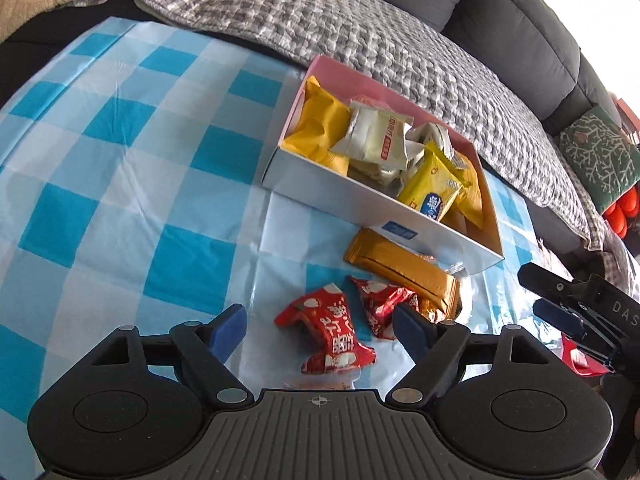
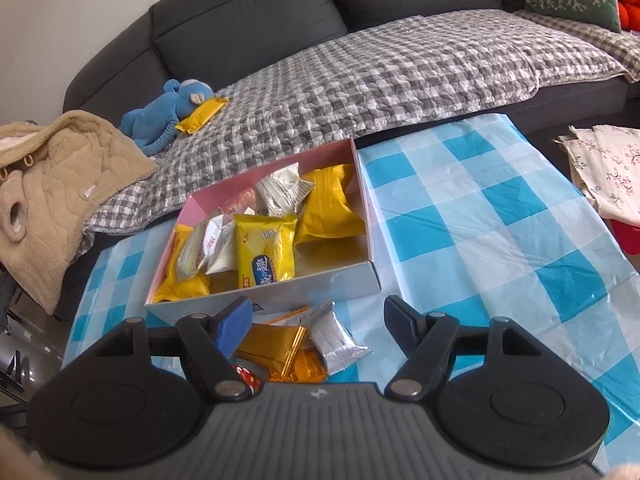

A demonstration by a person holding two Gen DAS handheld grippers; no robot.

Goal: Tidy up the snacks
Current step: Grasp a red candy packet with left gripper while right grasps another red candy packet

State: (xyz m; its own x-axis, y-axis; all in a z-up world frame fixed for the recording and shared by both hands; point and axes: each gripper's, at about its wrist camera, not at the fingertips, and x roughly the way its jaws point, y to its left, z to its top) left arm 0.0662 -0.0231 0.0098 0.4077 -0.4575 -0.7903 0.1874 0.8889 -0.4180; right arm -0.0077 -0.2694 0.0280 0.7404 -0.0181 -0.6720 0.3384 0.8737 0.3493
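Note:
An open pink-lined box [image 1: 320,188] on the blue checked tablecloth [image 1: 120,160] holds several yellow and white snack packets. In front of it lie a gold packet [image 1: 404,272] and two red packets. My left gripper [image 1: 320,320] is open, low over the nearer red packet [image 1: 328,336], whose pads do not touch it; the other red packet [image 1: 384,304] lies by the right finger. My right gripper [image 2: 318,316] is open just before the box [image 2: 320,288], with a silver packet [image 2: 334,340] lying loose between its fingers, beside the gold packet [image 2: 272,344] and an orange one [image 2: 304,368].
Behind the table runs a dark sofa with a grey checked blanket [image 2: 380,80]. A blue plush toy [image 2: 160,116] and a yellow packet [image 2: 202,114] lie on it, next to a beige quilted cover [image 2: 52,184]. Floral cloth [image 2: 608,168] lies off the table's right edge.

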